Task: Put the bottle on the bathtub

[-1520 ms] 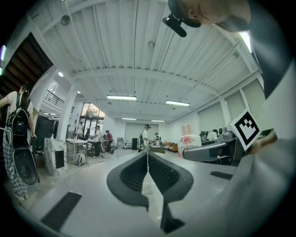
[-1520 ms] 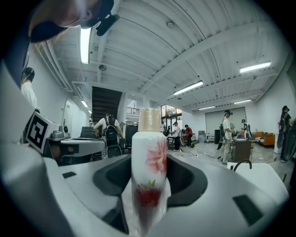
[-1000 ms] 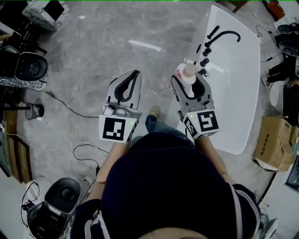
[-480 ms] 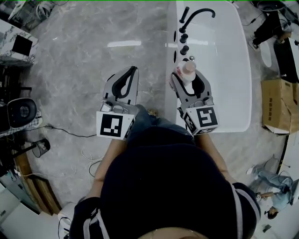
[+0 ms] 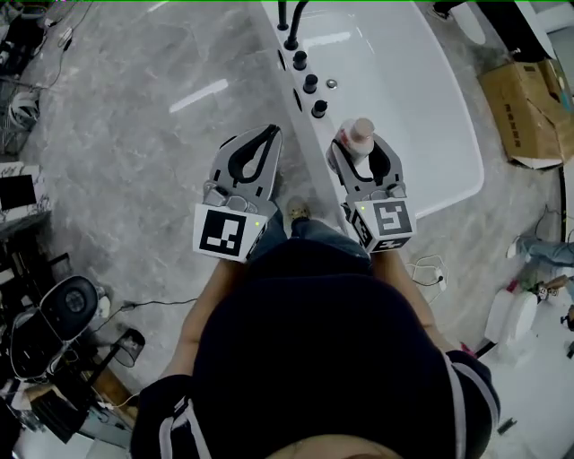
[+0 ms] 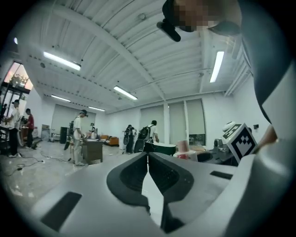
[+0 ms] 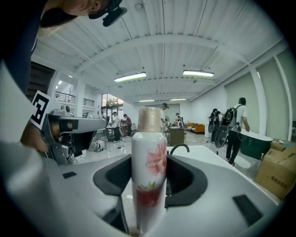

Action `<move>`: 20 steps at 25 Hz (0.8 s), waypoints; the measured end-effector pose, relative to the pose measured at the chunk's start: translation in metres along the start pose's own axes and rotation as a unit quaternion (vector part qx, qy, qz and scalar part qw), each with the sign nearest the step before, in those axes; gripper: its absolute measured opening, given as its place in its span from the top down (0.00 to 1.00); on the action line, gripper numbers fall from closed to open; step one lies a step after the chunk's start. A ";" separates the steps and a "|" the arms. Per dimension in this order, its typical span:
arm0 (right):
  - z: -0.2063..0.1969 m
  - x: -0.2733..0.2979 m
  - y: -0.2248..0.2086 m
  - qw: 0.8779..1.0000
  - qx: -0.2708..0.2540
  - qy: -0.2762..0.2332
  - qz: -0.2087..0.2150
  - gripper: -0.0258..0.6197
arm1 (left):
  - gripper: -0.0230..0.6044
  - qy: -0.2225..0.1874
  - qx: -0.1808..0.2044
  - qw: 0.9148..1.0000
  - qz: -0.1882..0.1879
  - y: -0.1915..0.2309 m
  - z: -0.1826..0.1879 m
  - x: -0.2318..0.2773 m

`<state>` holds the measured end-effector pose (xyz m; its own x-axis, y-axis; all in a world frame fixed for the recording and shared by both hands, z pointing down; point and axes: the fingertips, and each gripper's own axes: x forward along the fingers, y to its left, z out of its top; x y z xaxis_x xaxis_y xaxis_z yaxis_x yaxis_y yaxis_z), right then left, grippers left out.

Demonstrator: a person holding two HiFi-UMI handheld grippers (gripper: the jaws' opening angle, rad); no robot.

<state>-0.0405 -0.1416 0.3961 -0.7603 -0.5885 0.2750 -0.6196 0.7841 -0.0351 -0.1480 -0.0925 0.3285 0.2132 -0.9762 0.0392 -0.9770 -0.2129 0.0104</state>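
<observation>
A white bottle (image 7: 149, 171) with a red flower print and a beige cap stands upright between the jaws of my right gripper (image 5: 361, 151), which is shut on it. The head view shows the bottle (image 5: 360, 136) held above the near rim of the white bathtub (image 5: 430, 134). A black faucet (image 5: 294, 20) and three black knobs (image 5: 310, 84) line the tub's left rim. To the left, over the grey floor, my left gripper (image 5: 260, 148) is shut with nothing in it. In the left gripper view the fingertips (image 6: 148, 156) meet.
A cardboard box (image 5: 525, 85) lies on the floor right of the tub. Cables and dark equipment (image 5: 54, 323) sit at the lower left. A white cable (image 5: 429, 267) lies on the floor near the tub's end. Several people stand far off in the hall (image 6: 78, 136).
The view has swung over the second, so the bathtub now runs straight ahead under my right gripper. Both grippers keep their pose and the bottle stays gripped.
</observation>
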 end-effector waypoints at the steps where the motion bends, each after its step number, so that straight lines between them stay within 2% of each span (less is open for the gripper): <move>1: -0.002 0.009 -0.004 1.000 0.003 0.004 -0.013 0.59 | 0.91 0.005 0.001 1.000 -0.018 0.005 -0.003 0.010; 5: -0.016 0.035 -0.021 0.997 0.023 0.023 -0.077 0.59 | 0.91 0.028 0.002 0.994 -0.101 0.023 -0.017 0.046; 12: -0.048 0.073 -0.046 0.982 0.052 0.068 -0.168 0.59 | 0.91 0.068 0.007 0.972 -0.227 0.044 -0.052 0.096; 16: -0.075 0.085 -0.055 0.972 0.071 0.102 -0.198 0.59 | 0.91 0.089 0.004 0.957 -0.275 0.048 -0.070 0.111; 20: -0.104 0.093 -0.060 0.965 0.077 0.141 -0.206 0.59 | 0.91 0.126 0.004 0.943 -0.309 0.043 -0.094 0.118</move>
<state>-0.0535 -0.2224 0.5236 -0.3728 -0.7499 0.5465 -0.8965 0.4431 -0.0035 -0.1644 -0.2134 0.4275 0.7343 -0.6252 0.2643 -0.6658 -0.7393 0.1008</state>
